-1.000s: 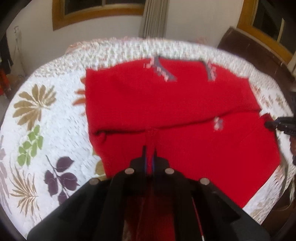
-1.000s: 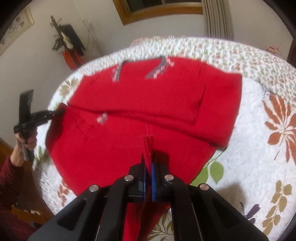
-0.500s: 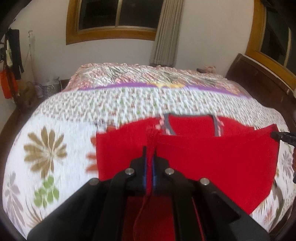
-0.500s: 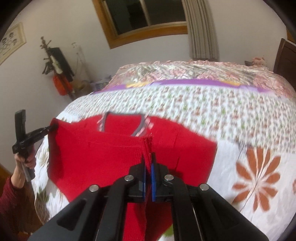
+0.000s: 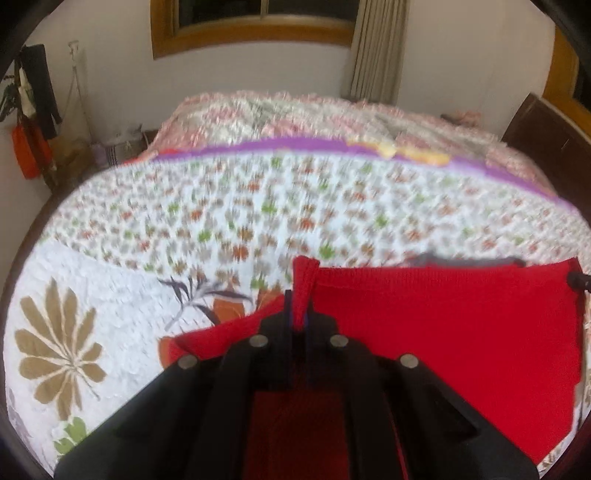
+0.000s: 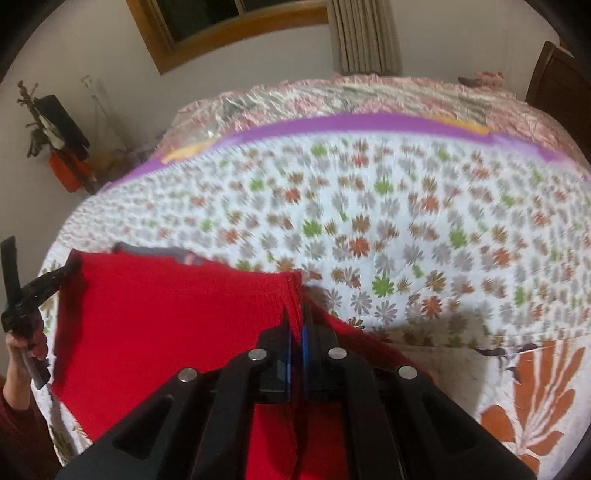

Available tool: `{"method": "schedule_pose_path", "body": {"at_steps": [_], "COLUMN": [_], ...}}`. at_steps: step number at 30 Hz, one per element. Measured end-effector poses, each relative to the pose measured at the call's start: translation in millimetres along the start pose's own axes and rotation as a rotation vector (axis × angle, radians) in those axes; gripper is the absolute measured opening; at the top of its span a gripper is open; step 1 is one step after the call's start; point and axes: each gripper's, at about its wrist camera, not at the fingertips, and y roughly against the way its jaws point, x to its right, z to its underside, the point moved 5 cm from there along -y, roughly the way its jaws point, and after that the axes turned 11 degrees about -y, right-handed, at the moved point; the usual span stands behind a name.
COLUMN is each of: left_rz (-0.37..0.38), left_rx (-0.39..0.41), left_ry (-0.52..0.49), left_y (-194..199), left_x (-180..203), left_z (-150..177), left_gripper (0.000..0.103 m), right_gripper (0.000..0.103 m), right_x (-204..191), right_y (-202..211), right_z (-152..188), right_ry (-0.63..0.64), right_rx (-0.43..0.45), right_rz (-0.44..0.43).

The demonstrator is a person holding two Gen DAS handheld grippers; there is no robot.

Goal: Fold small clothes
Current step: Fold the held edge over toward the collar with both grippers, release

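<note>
Now the red garment's (image 5: 443, 332) pinched hem has travelled up-frame, covering the grey neckline (image 5: 469, 261) once visible. Left gripper (image 5: 300, 317) and right gripper (image 6: 295, 325) each stay clamped on a hem corner, so the fold looks nearly laid.

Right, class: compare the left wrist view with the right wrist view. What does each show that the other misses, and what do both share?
Only the left wrist view shows the tan flower printed on the quilt and the left gripper close up, pinching a red corner. Only the right wrist view shows the hand holding that gripper, and the orange leaf print. Both show the red garment held up by two corners over the quilt, plus the window and curtain.
</note>
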Motion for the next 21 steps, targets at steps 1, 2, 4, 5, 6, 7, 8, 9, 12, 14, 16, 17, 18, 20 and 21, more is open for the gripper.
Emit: {"method": "schedule_pose_path", "body": {"at_steps": [1, 2, 4, 5, 6, 7, 8, 9, 12, 14, 16, 17, 18, 20, 21], "left_rz": [-0.008, -0.016, -0.027, -0.032, -0.033, -0.032, -0.029, -0.032, -0.023, -0.003, 0.03, 0.046, 0.055, 0.052, 0.049], "left_rx": [-0.018, -0.028, -0.034, -0.036, -0.037, -0.042, -0.05, -0.057, -0.03, -0.02, -0.025, -0.036, -0.043, -0.051, -0.047], "left_ry": [-0.008, -0.018, -0.029, -0.027, -0.025, -0.021, -0.016, -0.011, 0.023, 0.033, 0.051, 0.049, 0.048, 0.028, 0.026], "left_y": [-6, -12, -17, -18, -18, -18, -16, -14, 13, 35, 57, 67, 74, 92, 98], "left_x": [0, 1, 3, 3, 4, 3, 3, 3, -4, -8, -11, -10, -9, -3, -1], "left_z": [4, 7, 10, 12, 12, 12, 12, 12, 12, 21, 39, 51, 62, 91, 101], "left_gripper": [0.004, 0.004, 0.007, 0.008, 0.008, 0.01, 0.014, 0.032, 0.057, 0.064, 0.066, 0.066, 0.066, 0.066, 0.066], "right_gripper": [0.004, 0.004, 0.004, 0.004, 0.005, 0.007, 0.011, 0.012, 0.017, 0.017, 0.017, 0.019, 0.021, 0.022, 0.022], "right_x": [2, 6, 11, 13, 14, 15, 17, 19, 22, 24, 28, 27, 27, 24, 23], "right_y": [-5, -9, -14, -14, -14, -12, -9, -4, 26, 49, 71, 78, 83, 89, 90], "right_z": [2, 4, 5, 5, 6, 6, 6, 6, 12, 24, 50, 66, 79, 118, 132], "right_ry": [-0.007, -0.018, -0.041, -0.05, -0.053, -0.06, -0.07, -0.074, -0.053, -0.043, -0.018, 0.004, 0.021, 0.074, 0.089], "right_rx": [-0.005, -0.006, -0.007, -0.007, -0.007, -0.008, -0.01, -0.007, 0.037, 0.048, 0.025, 0.008, -0.008, -0.061, -0.079], "right_rz": [-0.002, -0.01, -0.03, -0.038, -0.037, -0.039, -0.04, -0.043, -0.046, -0.076, -0.109, -0.117, -0.118, -0.121, -0.12]}}
